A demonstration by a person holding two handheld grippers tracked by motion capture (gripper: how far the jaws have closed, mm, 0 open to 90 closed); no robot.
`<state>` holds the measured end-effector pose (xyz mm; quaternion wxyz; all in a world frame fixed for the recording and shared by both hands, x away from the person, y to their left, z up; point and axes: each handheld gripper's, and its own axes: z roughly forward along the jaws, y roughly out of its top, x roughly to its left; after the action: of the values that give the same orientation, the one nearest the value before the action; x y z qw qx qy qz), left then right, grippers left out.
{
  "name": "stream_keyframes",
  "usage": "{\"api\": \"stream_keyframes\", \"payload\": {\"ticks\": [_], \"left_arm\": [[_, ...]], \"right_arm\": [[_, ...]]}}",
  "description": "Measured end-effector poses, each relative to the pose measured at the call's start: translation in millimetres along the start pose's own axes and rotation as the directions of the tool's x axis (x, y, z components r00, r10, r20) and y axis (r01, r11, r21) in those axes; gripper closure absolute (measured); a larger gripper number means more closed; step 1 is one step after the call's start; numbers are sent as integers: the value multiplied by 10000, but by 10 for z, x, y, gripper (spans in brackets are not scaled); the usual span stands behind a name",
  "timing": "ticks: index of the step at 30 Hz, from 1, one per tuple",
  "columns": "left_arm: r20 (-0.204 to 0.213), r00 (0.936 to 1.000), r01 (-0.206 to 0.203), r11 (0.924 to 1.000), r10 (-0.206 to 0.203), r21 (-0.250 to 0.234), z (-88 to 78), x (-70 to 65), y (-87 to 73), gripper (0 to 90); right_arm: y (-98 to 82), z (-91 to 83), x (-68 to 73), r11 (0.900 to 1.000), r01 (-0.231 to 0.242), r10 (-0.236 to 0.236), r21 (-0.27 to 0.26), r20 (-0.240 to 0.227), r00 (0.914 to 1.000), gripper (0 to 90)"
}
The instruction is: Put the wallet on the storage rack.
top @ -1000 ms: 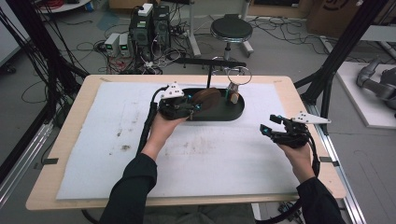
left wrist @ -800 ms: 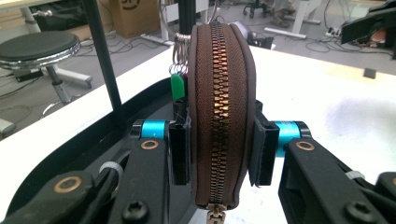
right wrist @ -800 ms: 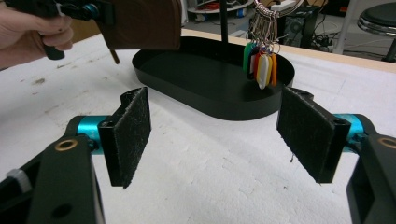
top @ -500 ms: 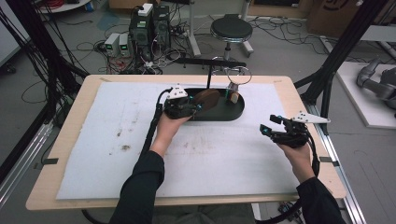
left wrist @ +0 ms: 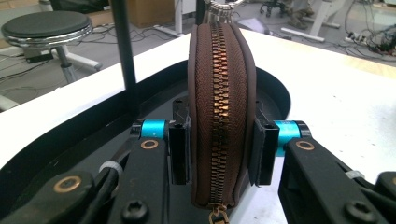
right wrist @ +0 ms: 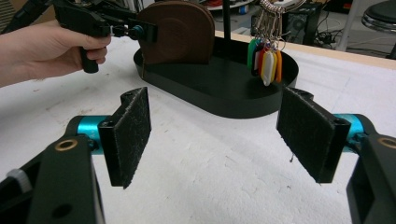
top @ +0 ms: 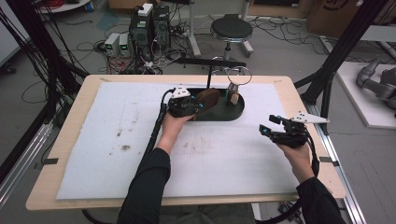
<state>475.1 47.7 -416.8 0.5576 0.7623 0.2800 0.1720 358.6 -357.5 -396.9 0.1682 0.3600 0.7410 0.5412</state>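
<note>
Your left gripper (left wrist: pixel 223 140) clamps the brown zippered pouch (left wrist: pixel 221 107) over the black tray (top: pixel 236 111), frame center; your right gripper (right wrist: pixel 219 135), lower right, hangs released.

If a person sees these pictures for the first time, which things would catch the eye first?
First, the brown zipped pouch, upright over the black oval tray at the far middle of the table, clamped in the left gripper. Next, the coloured key tags hanging over the tray's right part. The right gripper waits open over the white mat.
</note>
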Motion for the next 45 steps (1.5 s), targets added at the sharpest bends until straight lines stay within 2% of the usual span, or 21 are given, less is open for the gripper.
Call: {"api": "stream_keyframes", "payload": {"ticks": [8, 11, 20, 26, 33, 38, 45], "left_arm": [[-220, 9997, 145, 9997, -141, 205, 63, 95, -89, 666], [-130, 9998, 167, 9993, -163, 326, 105, 110, -104, 666], [-47, 10000, -17, 9985, 20, 554, 257, 80, -84, 665], [43, 9999, 94, 9988, -96, 478, 260, 105, -107, 663], [35, 10000, 91, 9972, -93, 740, 286, 106, -142, 654], [22, 9999, 158, 9971, -160, 740, 297, 107, -156, 653], [-105, 9999, 64, 9957, -55, 922, 297, 102, -154, 639]], "right_arm": [[0, 13, 8, 10000, 7, -7, 46, -41, 10000, 270], [0, 19, 9, 10000, 65, -64, 63, -37, 10000, 270], [-2, 21, 0, 10000, 75, -74, 52, -53, 10000, 270], [-2, 18, -2, 10000, 53, -53, 35, -84, 10000, 270], [-2, 20, 8, 10000, 20, -19, 81, -122, 9999, 270], [-2, 19, -3, 10000, 73, -72, 37, -94, 9999, 270], [-3, 25, 1, 10000, 36, -35, 83, -134, 9999, 270]]}}
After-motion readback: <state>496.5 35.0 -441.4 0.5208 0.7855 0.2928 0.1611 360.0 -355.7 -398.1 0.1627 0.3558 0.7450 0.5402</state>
